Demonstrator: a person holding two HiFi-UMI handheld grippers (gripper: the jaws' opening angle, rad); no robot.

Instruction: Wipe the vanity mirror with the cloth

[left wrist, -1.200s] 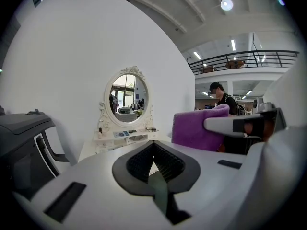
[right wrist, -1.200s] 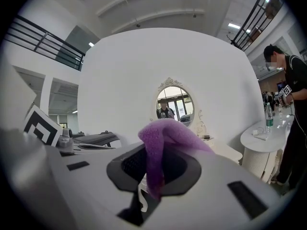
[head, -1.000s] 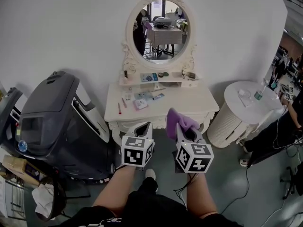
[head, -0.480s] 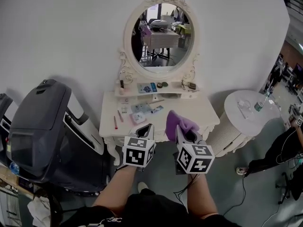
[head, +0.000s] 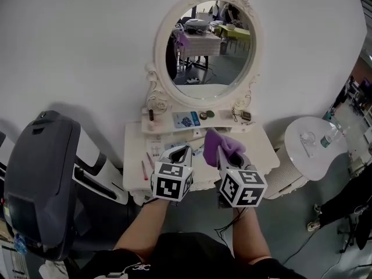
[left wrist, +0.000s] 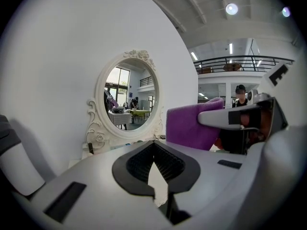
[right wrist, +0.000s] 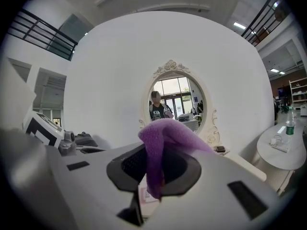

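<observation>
My right gripper (head: 225, 156) pinches the purple cloth (head: 222, 143), which bunches up over its jaws above the front edge of the white bench (head: 264, 150). My left gripper (head: 178, 152), just beside it at 9 o'clock, has its jaws pressed together on nothing. The oval vanity mirror (head: 204, 45) stands at 12 o'clock behind the bench, well apart from the cloth.
</observation>
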